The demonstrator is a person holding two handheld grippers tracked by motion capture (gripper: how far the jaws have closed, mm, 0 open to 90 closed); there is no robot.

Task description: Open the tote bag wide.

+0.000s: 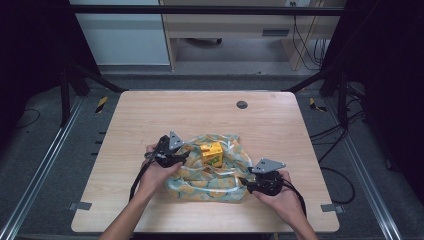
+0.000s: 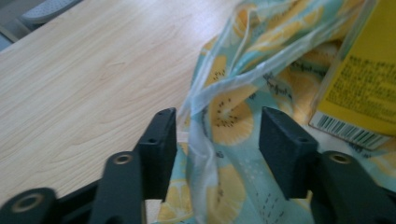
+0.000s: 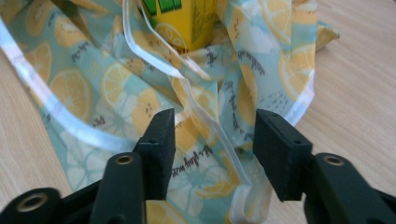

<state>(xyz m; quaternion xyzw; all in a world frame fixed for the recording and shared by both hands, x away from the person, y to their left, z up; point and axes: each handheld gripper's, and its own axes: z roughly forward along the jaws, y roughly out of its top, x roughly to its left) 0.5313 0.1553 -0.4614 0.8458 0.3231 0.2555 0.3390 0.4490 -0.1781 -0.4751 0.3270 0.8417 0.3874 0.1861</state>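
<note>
Both claws spread over lemon-print bag mid-table, gripping nothing — yellow carton upright inside.
Left claw straddling rim fold, right claw astride white strap; risk: thin film slipping, uneven pull tipping carton.

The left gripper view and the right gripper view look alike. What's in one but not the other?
The left gripper view alone has a barcode on the yellow carton. The right gripper view alone has green letters on that carton and a loose white handle strap running between its claw's jaws. Both have an open black claw, the lemon-print bag and the wooden table.
</note>
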